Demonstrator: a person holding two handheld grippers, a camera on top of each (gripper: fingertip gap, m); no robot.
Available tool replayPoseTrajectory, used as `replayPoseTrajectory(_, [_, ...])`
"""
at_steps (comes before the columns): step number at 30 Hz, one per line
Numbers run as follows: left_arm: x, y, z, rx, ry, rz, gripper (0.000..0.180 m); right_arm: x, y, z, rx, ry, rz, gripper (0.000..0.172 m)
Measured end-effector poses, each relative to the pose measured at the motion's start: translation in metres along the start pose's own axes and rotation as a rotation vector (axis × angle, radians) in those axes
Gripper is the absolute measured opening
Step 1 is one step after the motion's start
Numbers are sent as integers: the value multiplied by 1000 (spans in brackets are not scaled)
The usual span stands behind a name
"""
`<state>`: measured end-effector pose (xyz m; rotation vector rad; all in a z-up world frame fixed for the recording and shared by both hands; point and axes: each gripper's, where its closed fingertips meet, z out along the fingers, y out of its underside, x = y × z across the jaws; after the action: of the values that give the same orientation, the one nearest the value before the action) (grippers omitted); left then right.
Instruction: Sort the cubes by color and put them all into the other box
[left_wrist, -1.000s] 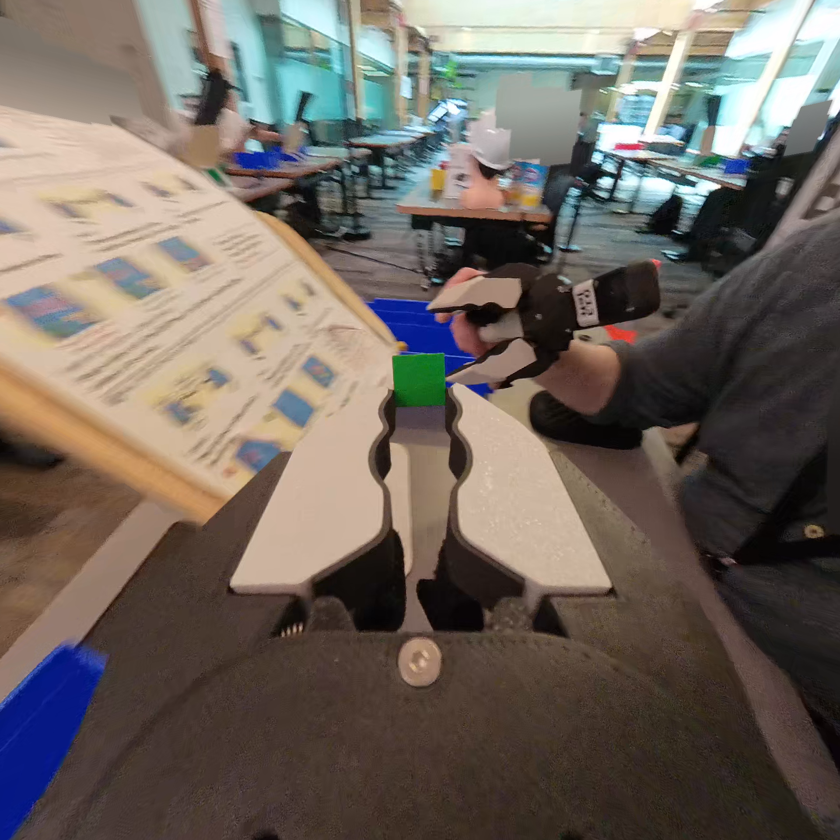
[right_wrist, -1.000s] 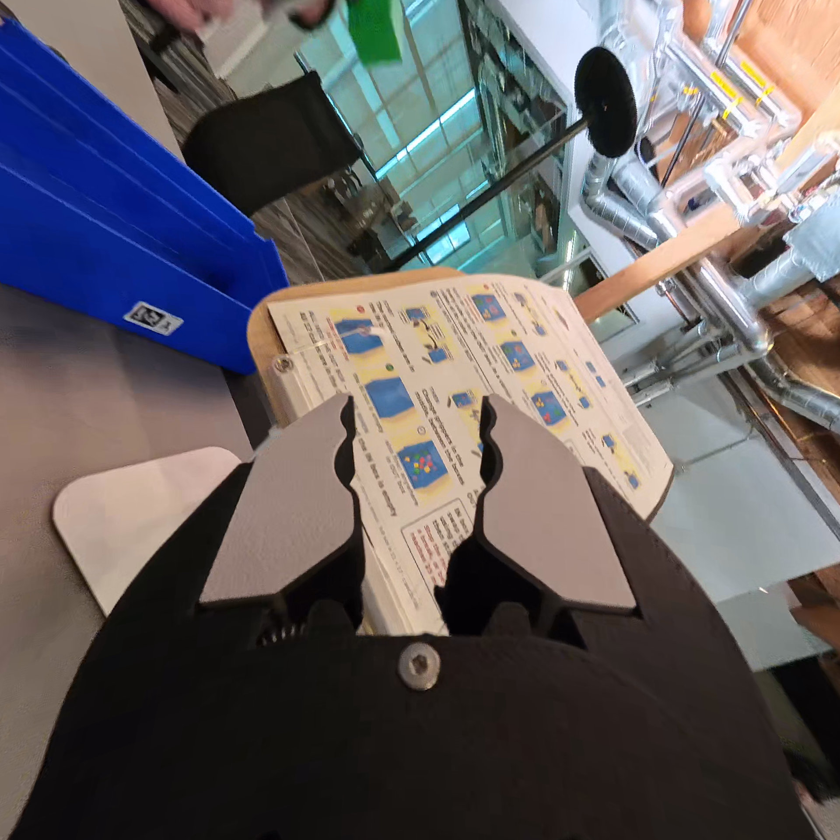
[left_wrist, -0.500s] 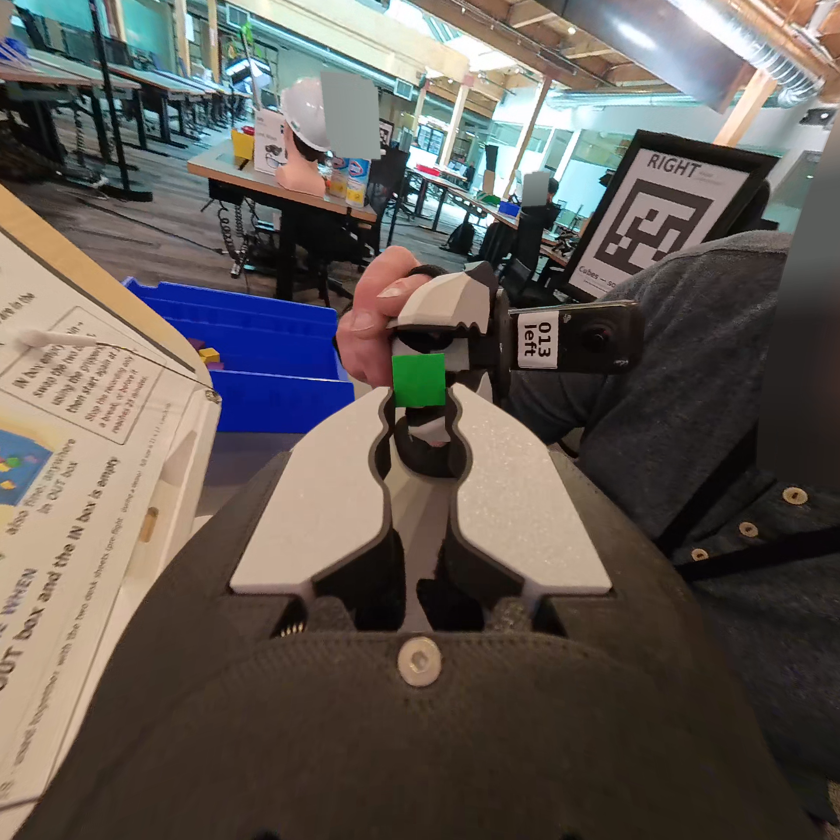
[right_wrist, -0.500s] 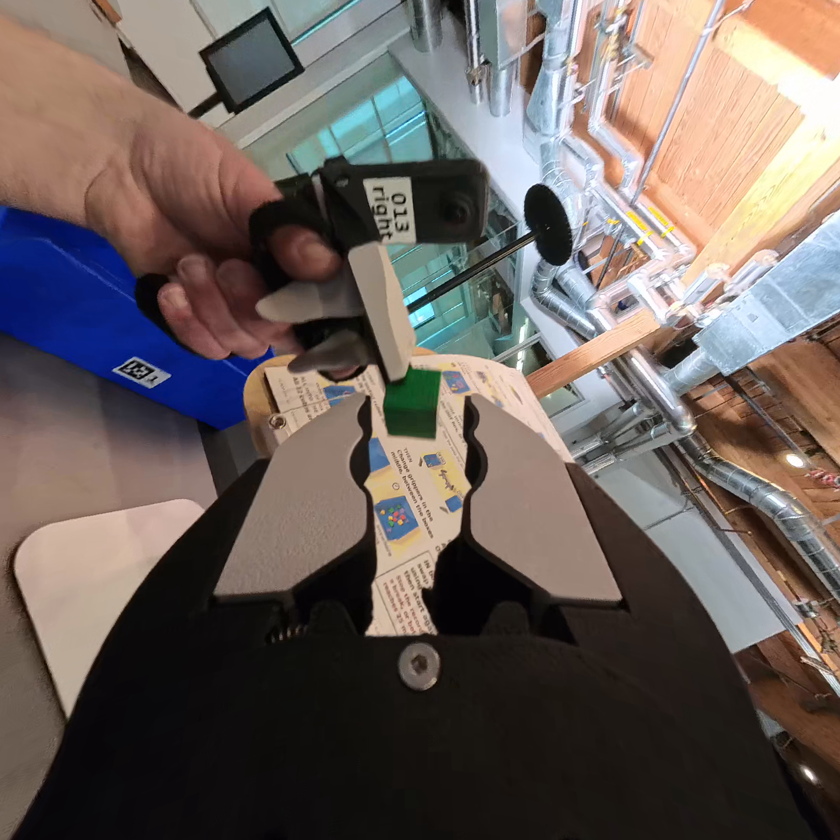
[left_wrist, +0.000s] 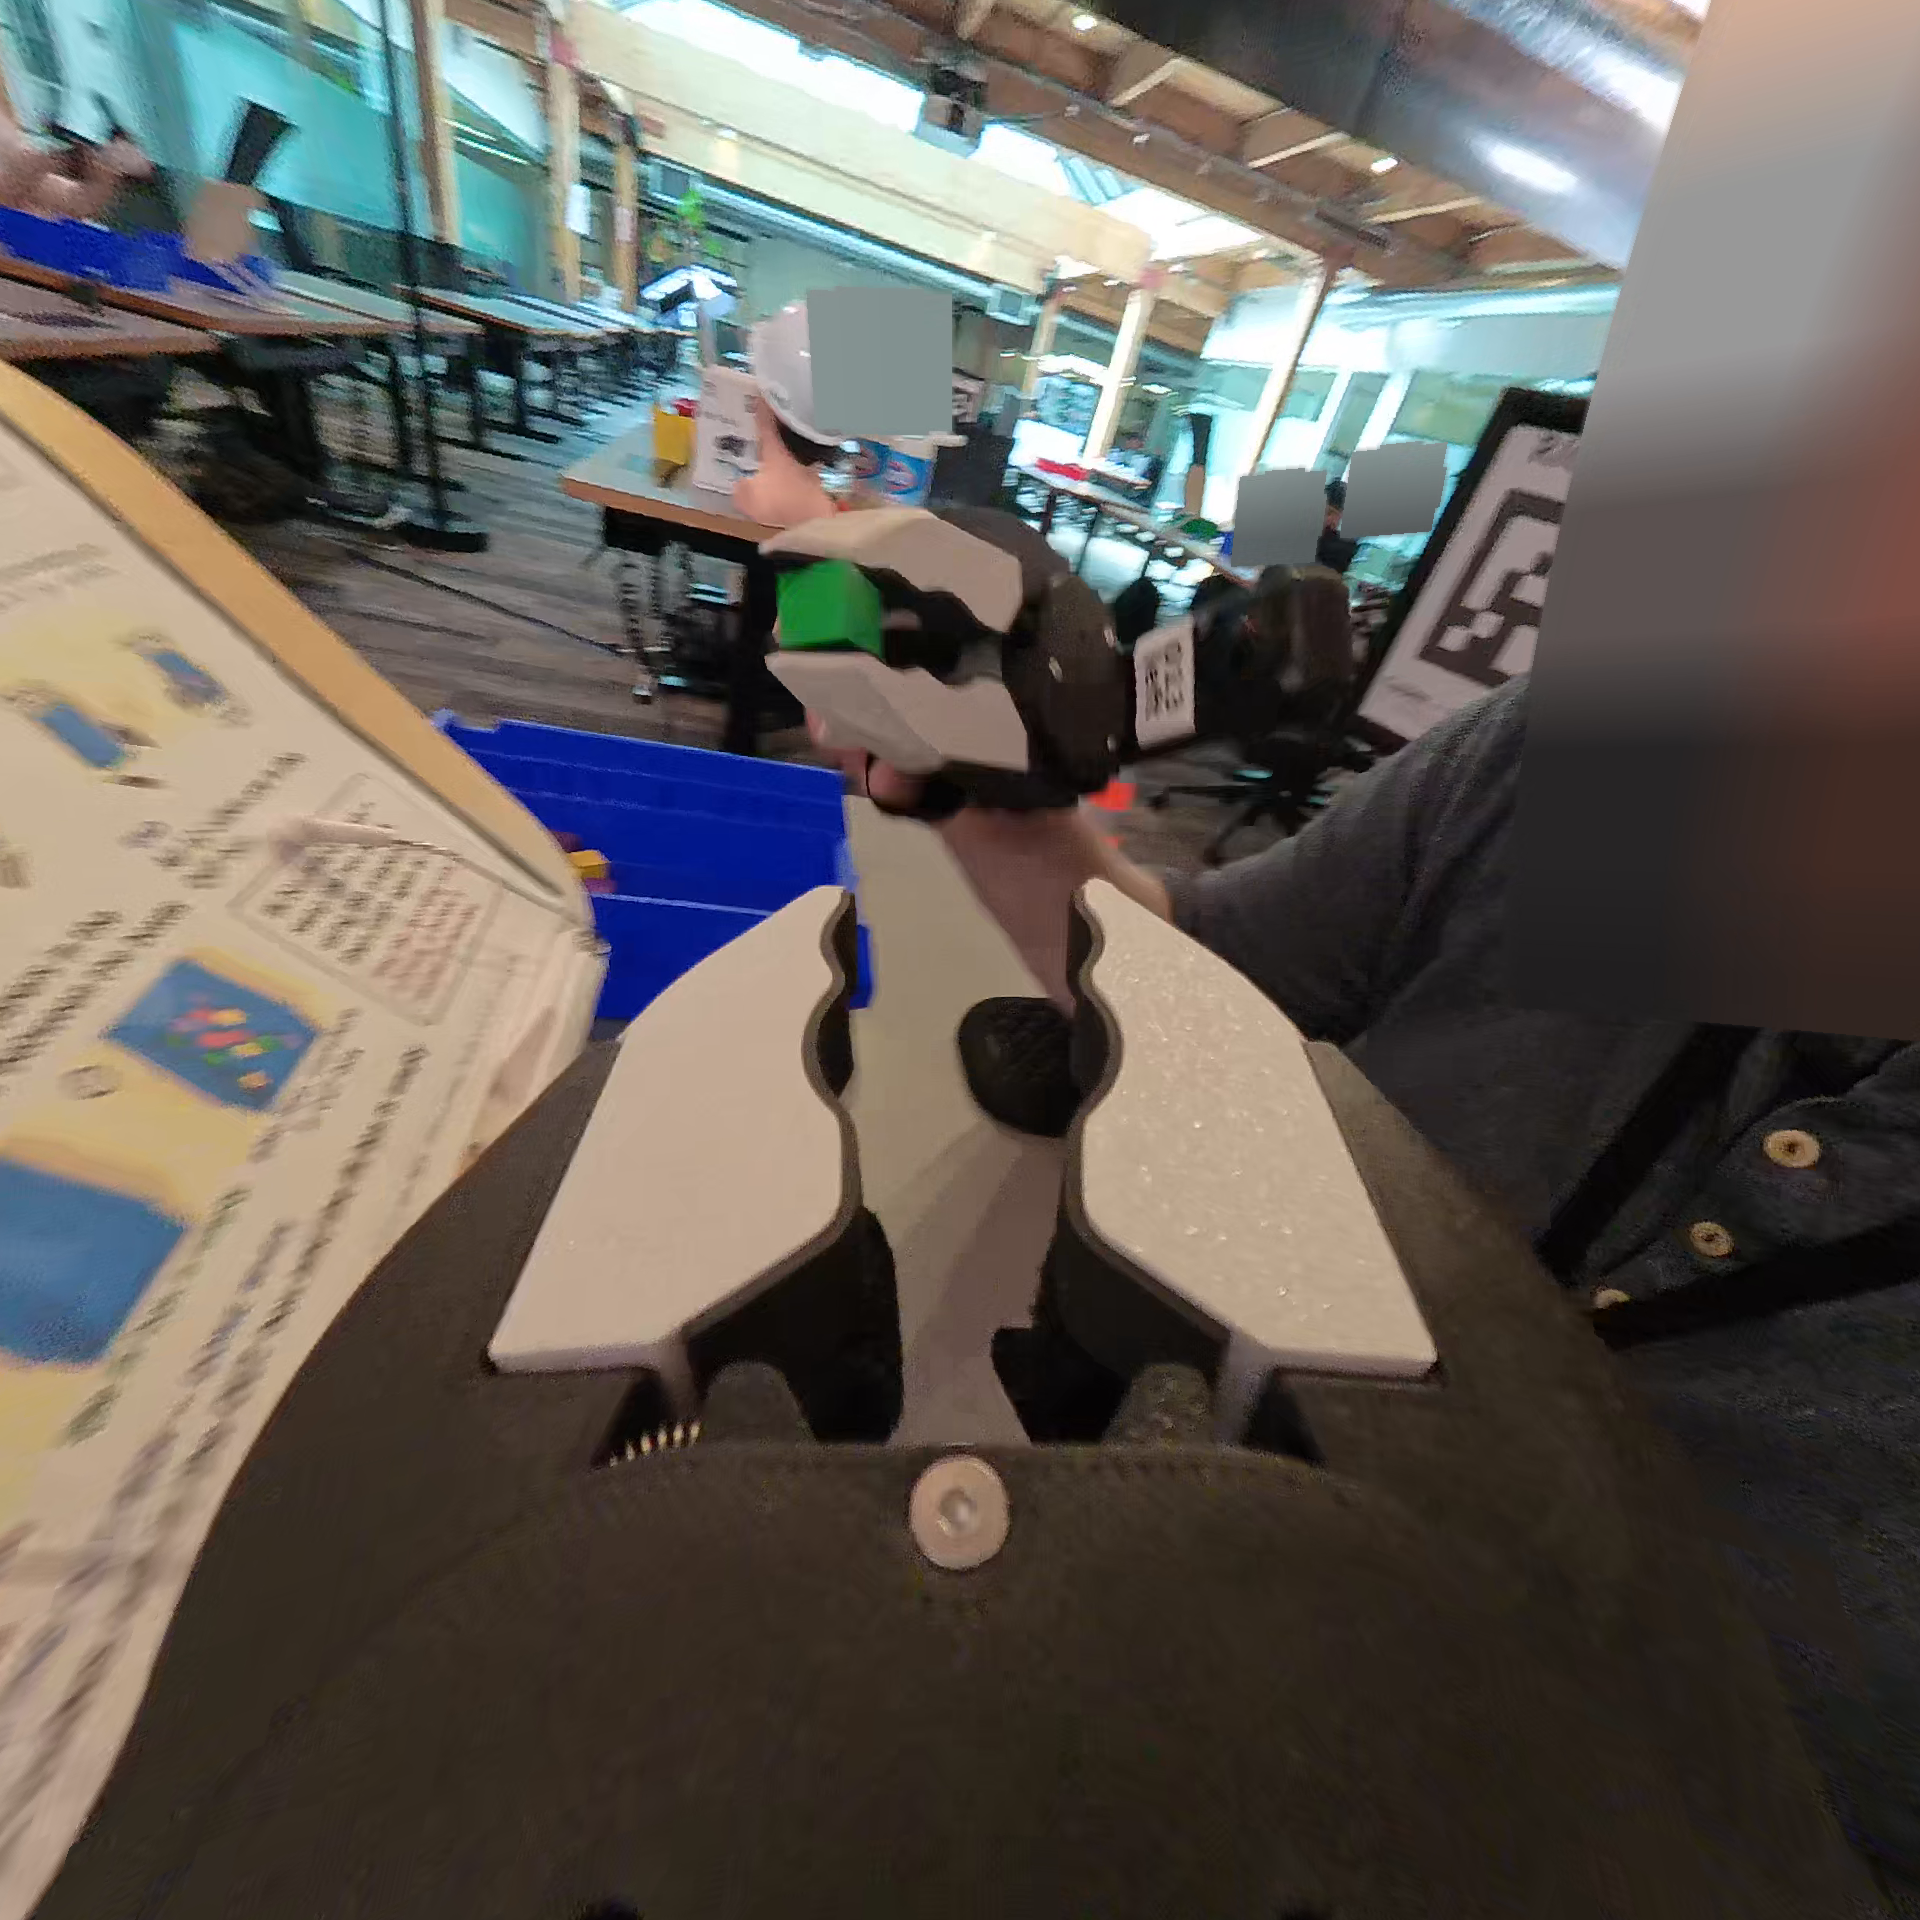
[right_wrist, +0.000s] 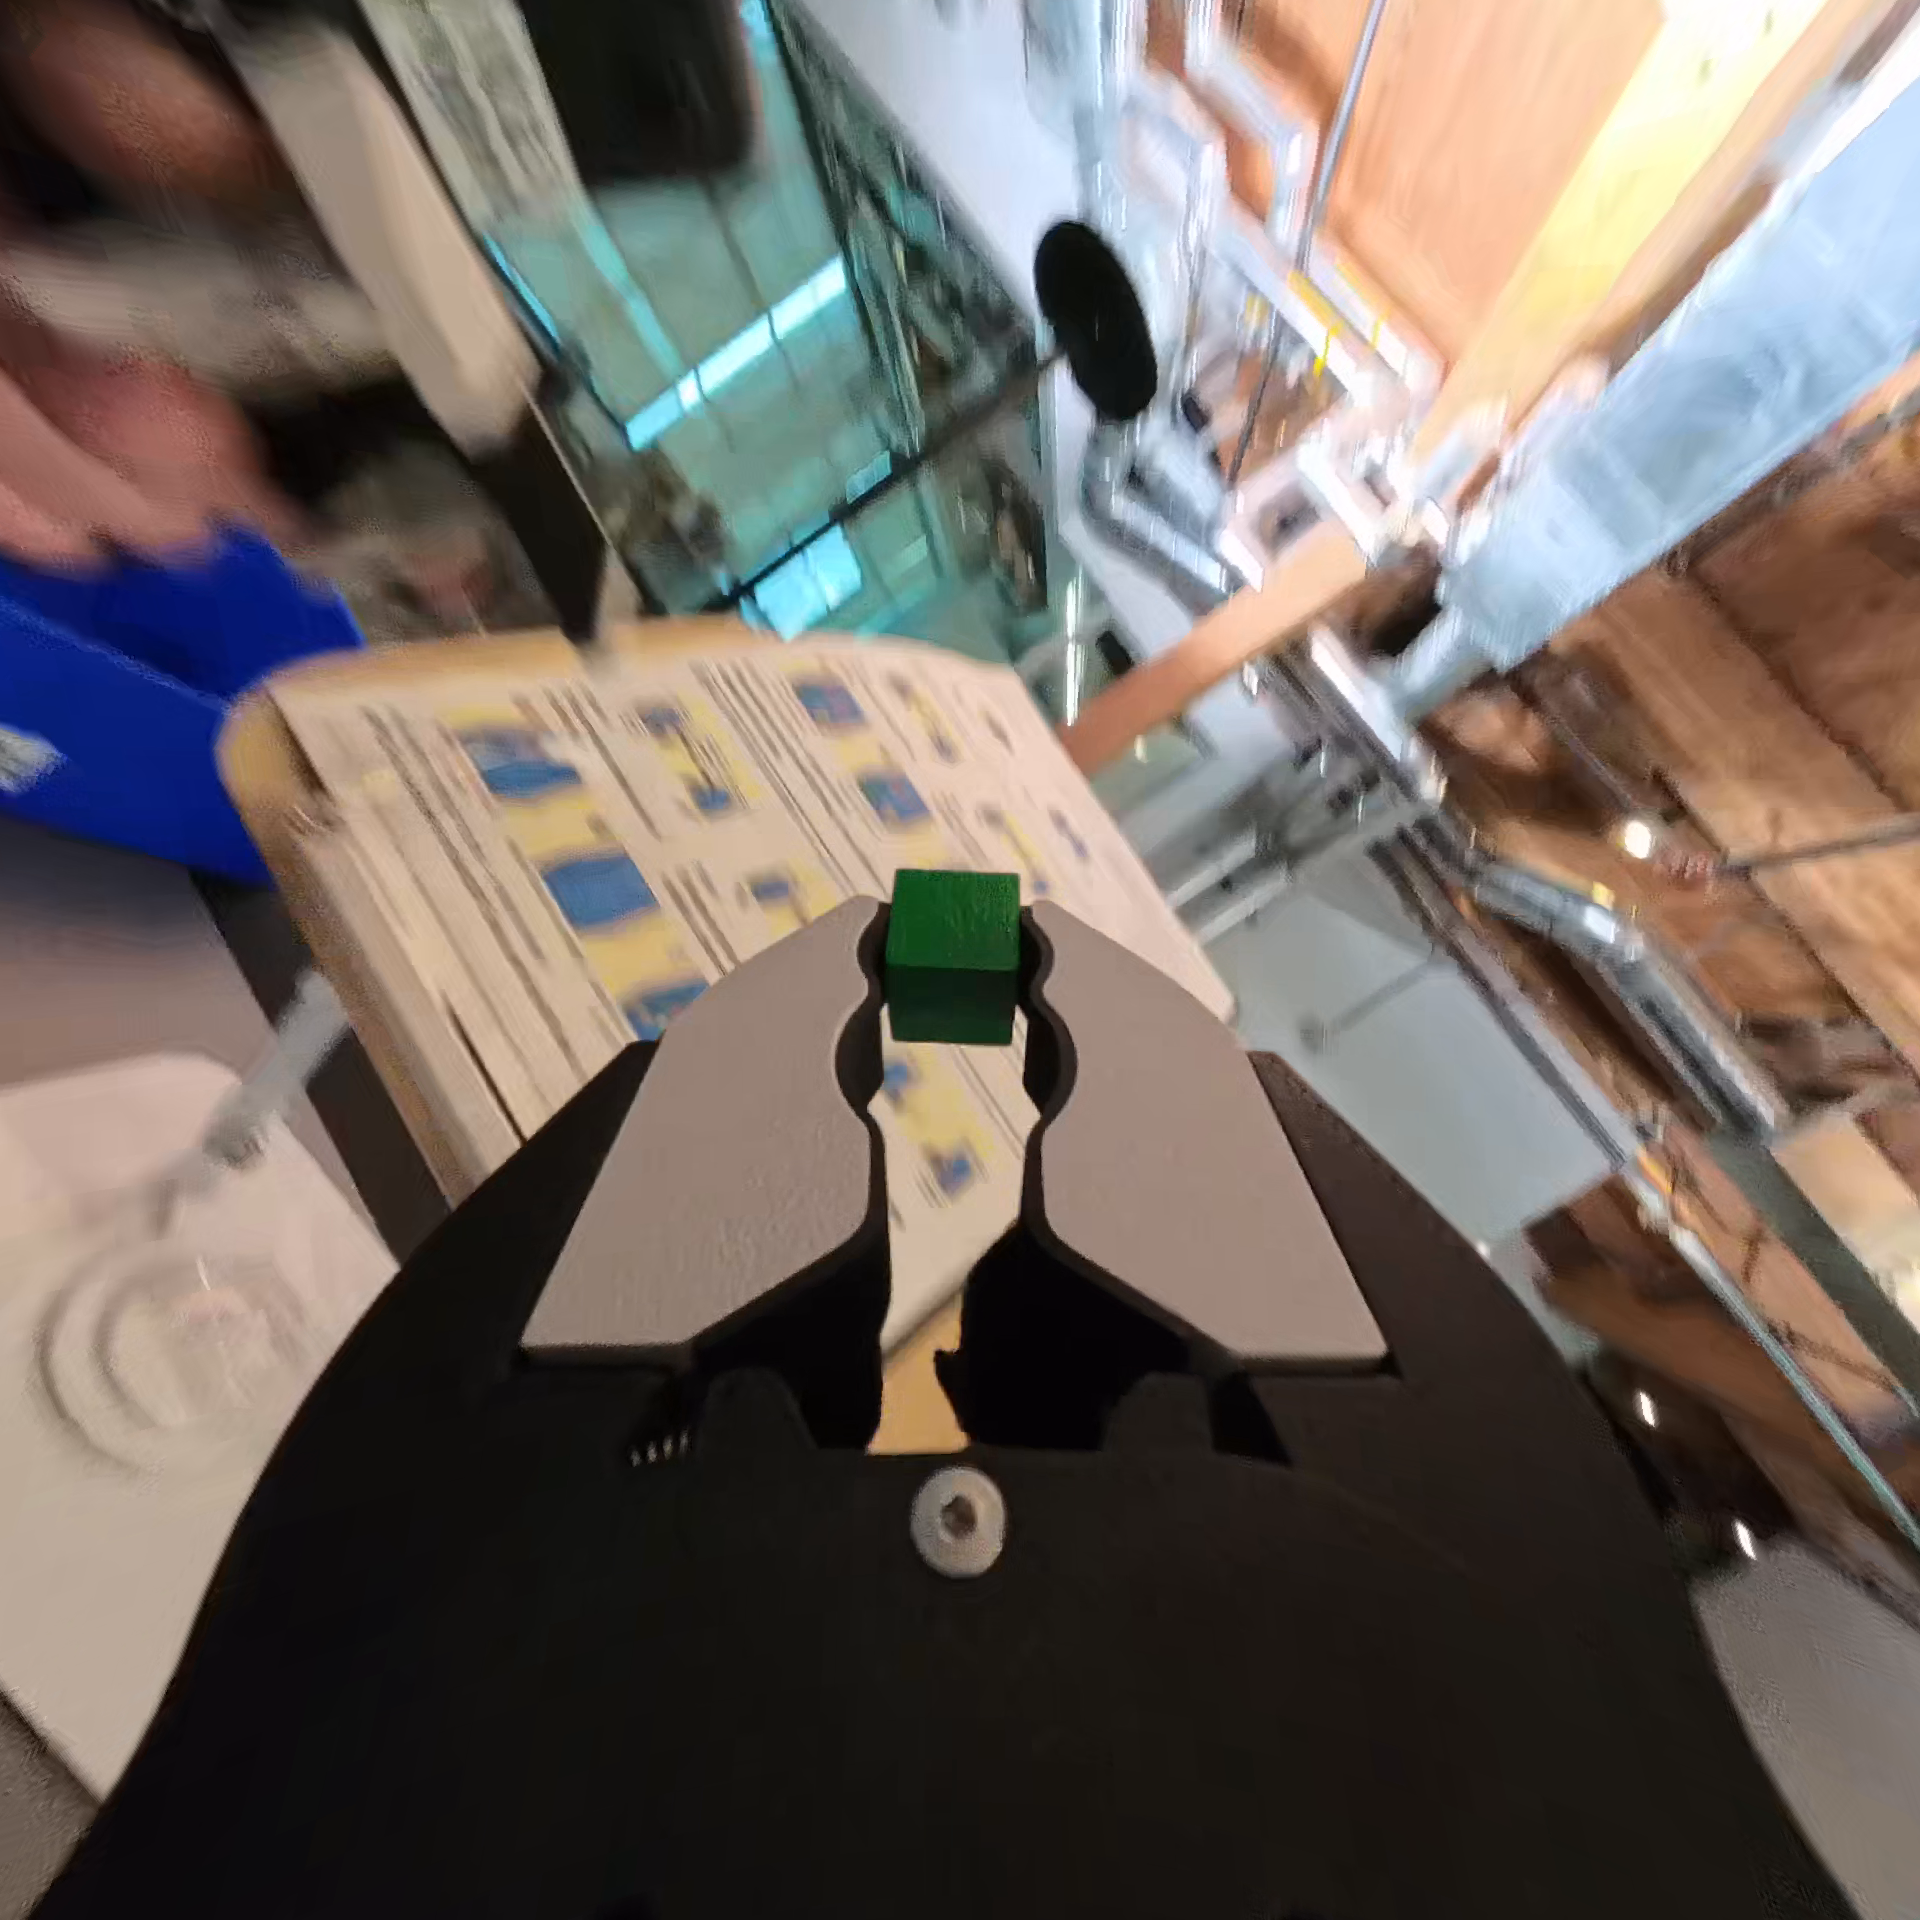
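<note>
My right gripper (right_wrist: 954, 930) is shut on a green cube (right_wrist: 951, 956), with both pads pressed on its sides. The left wrist view shows the same gripper (left_wrist: 831, 613) farther off, holding the green cube (left_wrist: 826, 608) up in the air. My left gripper (left_wrist: 961, 935) is open and empty, below the right one. A blue box (left_wrist: 665, 821) stands behind it, with a yellow cube (left_wrist: 587, 860) and a purple one inside.
A wooden board with printed instruction sheets (left_wrist: 208, 935) stands at the left; it also shows in the right wrist view (right_wrist: 665, 831). A person's grey sleeve (left_wrist: 1455, 883) is at the right. A white pad (right_wrist: 125, 1299) lies on the grey table.
The green cube passed from my left gripper to my right one. The left pads opened and let it go; the right pads came together on it and moved away with it.
</note>
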<state>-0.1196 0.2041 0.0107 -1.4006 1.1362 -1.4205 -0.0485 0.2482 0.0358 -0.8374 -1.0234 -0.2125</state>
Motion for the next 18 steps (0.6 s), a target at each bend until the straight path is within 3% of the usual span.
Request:
replayPoseTrajectory(4, [-29,-10,-54,-45,-313,108,34,55,123,-19,-366,-11,123,23])
replayPoseTrajectory(7, [-62,-9,-115,-75,-590,137,35,65,218,-49,-645,-39,224,23])
replayPoseTrajectory(9, [-77,-8,-154,-52,-706,109,34,45,266,-70,-800,-153,344,23])
replayPoseTrajectory(11, [-92,-4,-188,-27,-813,58,34,33,302,-85,-908,-179,404,23])
replayPoseTrajectory(15, [-123,29,-240,-148,-1025,-11,39,3,347,-103,-1032,-256,493,23])
replayPoseTrajectory(18, [-142,54,-270,-194,-1128,-91,40,-8,371,-110,-1084,-242,557,48])
